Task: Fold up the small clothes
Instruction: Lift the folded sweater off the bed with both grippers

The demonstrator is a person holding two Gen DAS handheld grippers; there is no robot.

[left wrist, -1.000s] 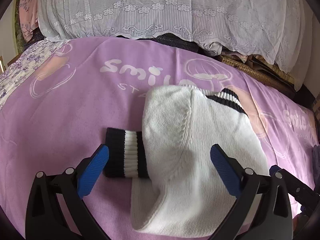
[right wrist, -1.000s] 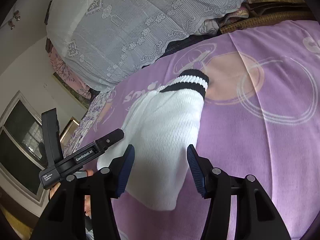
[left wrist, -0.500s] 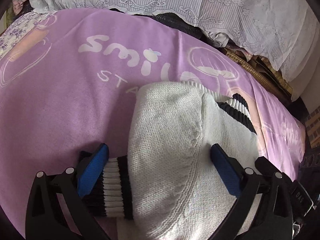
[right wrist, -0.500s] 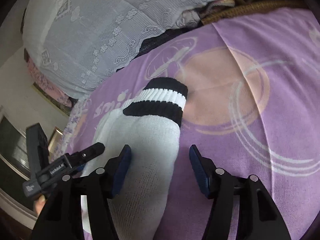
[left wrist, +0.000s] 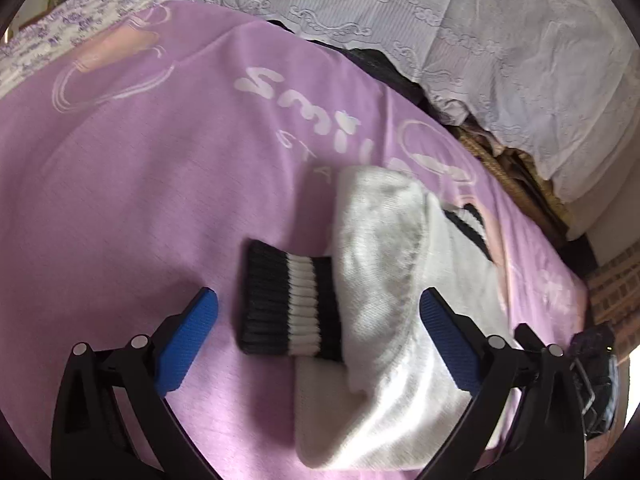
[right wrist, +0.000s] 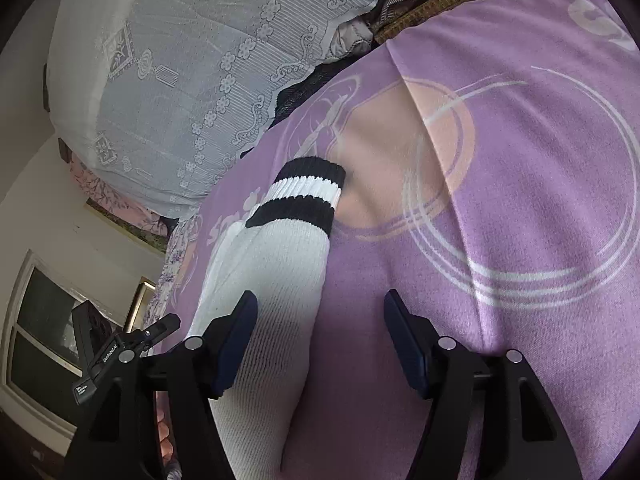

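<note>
Two white socks with black-and-white striped cuffs lie overlapped on the purple blanket (left wrist: 160,200). In the left wrist view one cuff (left wrist: 288,304) sticks out leftward from under the upper sock's white body (left wrist: 392,280). My left gripper (left wrist: 318,320) hangs open just short of that cuff, its blue pads (left wrist: 188,340) clear of the fabric. In the right wrist view the other cuff (right wrist: 300,196) points away. My right gripper (right wrist: 320,336) is opening its jaws; the sock's white leg (right wrist: 272,300) runs under its left finger, and no pad presses on it.
A pile under a white lace cover (left wrist: 440,40) bounds the blanket's far side, with a woven mat edge (left wrist: 500,168) beside it. Floral cloth (left wrist: 48,48) lies far left. The left tool's body (right wrist: 116,352) and a hand (right wrist: 164,440) show low left; a window (right wrist: 40,340) lies behind.
The left gripper drew back from the cuff that lay against its left pad and rolled. The right gripper's jaws spread wider, and it sank closer along the sock.
</note>
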